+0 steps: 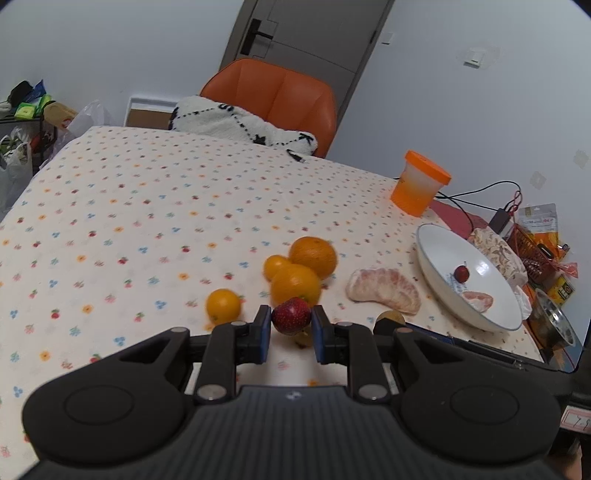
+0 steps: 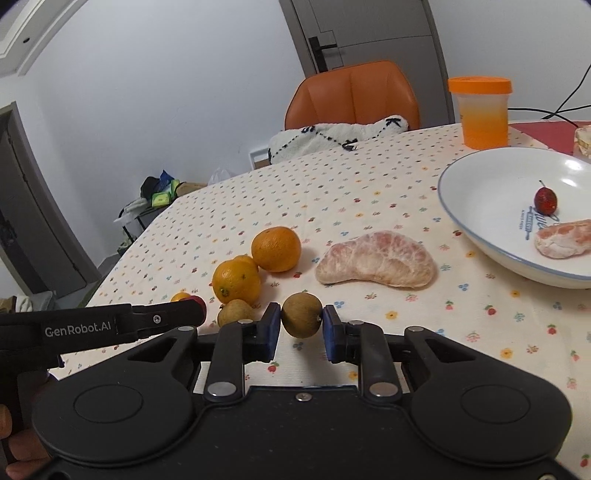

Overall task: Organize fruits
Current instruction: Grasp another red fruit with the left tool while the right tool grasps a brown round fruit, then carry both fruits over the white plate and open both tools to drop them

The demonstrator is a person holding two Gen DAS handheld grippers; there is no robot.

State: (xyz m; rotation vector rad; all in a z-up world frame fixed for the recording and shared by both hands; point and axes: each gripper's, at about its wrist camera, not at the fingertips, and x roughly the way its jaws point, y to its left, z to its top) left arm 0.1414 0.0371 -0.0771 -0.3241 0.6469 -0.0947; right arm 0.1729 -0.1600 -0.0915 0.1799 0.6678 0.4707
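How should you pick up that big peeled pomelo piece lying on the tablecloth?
Probably from above, jaws pinching across the thick middle of the pomelo piece. It lies flat in a curved crescent whose tips taper thin, so the middle gives the steadiest hold. It looks soft, so squeeze gently.

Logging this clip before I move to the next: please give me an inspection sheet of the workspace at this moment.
Surface: table under flower-print cream cloth.
Job's things: four oranges; peeled pink pomelo wedge on the cloth; white bowl holding a small red fruit and a pomelo piece.
Clutter: orange-lidded plastic jar.
Grippers: left gripper, jaws shut on red strawberry; right gripper, jaws shut on round brown fruit.
Cables: black wires at the table's far edge.
Surroundings: orange chair, grey door.
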